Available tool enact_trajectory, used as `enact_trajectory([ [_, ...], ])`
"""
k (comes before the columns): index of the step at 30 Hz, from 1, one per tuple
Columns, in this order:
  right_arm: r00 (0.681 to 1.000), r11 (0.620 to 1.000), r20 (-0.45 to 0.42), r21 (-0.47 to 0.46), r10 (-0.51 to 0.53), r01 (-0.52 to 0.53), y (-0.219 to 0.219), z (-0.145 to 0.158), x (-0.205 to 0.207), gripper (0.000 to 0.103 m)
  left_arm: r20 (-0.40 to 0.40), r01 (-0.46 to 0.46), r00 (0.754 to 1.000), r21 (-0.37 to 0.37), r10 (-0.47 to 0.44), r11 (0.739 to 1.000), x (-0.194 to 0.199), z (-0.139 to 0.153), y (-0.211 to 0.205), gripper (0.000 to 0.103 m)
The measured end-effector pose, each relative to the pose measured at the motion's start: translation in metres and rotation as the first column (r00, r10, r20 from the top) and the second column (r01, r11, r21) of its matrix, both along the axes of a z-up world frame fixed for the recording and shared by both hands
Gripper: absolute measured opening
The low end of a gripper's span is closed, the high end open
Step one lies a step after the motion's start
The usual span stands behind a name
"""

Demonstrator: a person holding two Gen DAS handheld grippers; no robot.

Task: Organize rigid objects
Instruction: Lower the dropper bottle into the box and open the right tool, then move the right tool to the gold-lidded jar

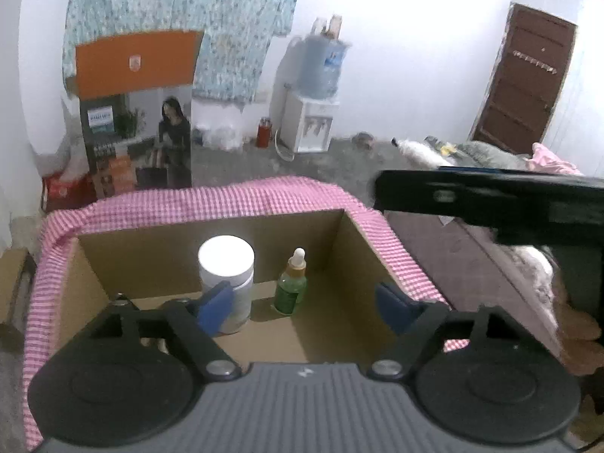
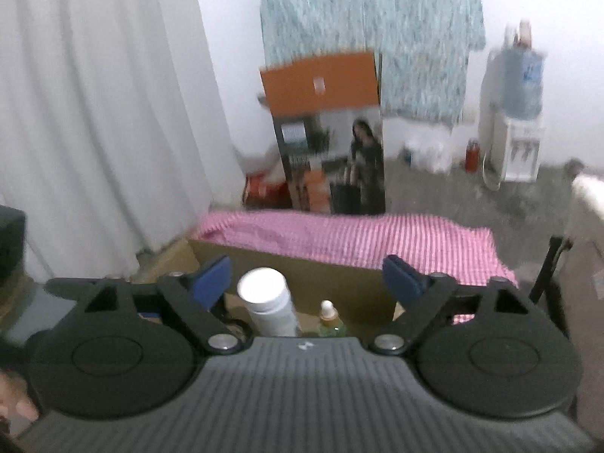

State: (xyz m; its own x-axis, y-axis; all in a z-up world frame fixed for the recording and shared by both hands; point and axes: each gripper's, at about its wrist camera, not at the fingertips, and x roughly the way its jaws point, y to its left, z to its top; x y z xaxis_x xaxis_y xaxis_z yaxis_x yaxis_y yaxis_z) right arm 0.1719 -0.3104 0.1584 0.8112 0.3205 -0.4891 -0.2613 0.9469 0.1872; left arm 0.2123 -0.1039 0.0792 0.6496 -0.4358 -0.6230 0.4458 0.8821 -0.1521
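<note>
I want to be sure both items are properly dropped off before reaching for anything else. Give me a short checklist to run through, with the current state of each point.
1. Left claw open, nothing between its fingers: ok.
2. Right claw open, nothing gripped: ok.
3. White bottle upright on the floor of the cardboard box: ok.
4. Green dropper bottle upright beside the white bottle, a gap between them: ok.
5. Pink checked cloth lies on the box rim, not over the bottles: ok.
6. Next item to collect in view: cannot tell; neither view shows one.
</note>
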Motion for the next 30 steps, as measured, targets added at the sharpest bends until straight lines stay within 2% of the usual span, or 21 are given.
enact_trajectory([
  [2, 0.999, 1.000, 0.044, 0.028, -0.001, 0.000, 0.000, 0.010, -0.030, 0.102, 0.025, -0.006, 1.000, -0.015, 0.006, 1.000, -0.017, 0.008, 0.009, 0.090],
  [6, 0.997, 0.999, 0.072, 0.035, -0.006, 0.004, 0.006, 0.017, -0.076, 0.102, 0.040, -0.005, 0.999, -0.022, 0.006, 1.000, -0.048, 0.016, 0.030, 0.098],
  [8, 0.998, 0.999, 0.057, 0.033, -0.002, 0.000, 0.013, 0.016, -0.092, 0.102, 0.062, -0.026, 0.998, -0.003, 0.027, 1.000, -0.065, 0.017, 0.040, 0.103],
  [10, 0.999, 1.000, 0.043, 0.022, 0.006, -0.007, 0.021, 0.014, -0.108, 0.102, 0.080, -0.055, 0.995, -0.003, 0.055, 0.999, -0.080, 0.016, 0.053, 0.103],
  [14, 0.998, 0.989, 0.042, -0.143, -0.042, 0.047, 0.053, 0.004, -0.129, 0.102, 0.067, -0.093, 0.993, -0.025, 0.095, 0.995, -0.104, 0.008, 0.079, 0.103],
  [18, 0.992, 0.930, 0.098, -0.351, -0.084, 0.113, 0.087, -0.011, -0.146, 0.102, 0.023, -0.114, 0.993, -0.034, 0.115, 0.993, -0.121, -0.006, 0.099, 0.103],
  [20, 0.986, 0.900, 0.141, -0.414, -0.084, 0.136, 0.100, -0.017, -0.158, 0.102, 0.017, -0.113, 0.993, -0.022, 0.114, 0.993, -0.130, -0.012, 0.107, 0.103],
  [21, 0.985, 0.897, 0.152, -0.420, -0.078, 0.136, 0.104, -0.019, -0.162, 0.102, 0.019, -0.117, 0.993, -0.012, 0.118, 0.993, -0.134, -0.016, 0.109, 0.103],
  [23, 0.990, 0.920, 0.128, -0.376, -0.061, 0.106, 0.105, -0.023, -0.164, 0.102, 0.025, -0.128, 0.991, 0.001, 0.128, 0.992, -0.140, -0.021, 0.114, 0.103],
  [26, 0.999, 0.968, 0.039, -0.250, -0.022, 0.031, 0.102, -0.036, -0.163, 0.102, 0.029, -0.137, 0.990, 0.003, 0.137, 0.991, -0.146, -0.030, 0.122, 0.103],
  [30, 0.999, 0.984, 0.014, -0.175, -0.037, 0.039, 0.106, -0.054, -0.168, 0.102, 0.012, -0.129, 0.991, -0.032, 0.130, 0.991, -0.148, -0.043, 0.133, 0.103],
])
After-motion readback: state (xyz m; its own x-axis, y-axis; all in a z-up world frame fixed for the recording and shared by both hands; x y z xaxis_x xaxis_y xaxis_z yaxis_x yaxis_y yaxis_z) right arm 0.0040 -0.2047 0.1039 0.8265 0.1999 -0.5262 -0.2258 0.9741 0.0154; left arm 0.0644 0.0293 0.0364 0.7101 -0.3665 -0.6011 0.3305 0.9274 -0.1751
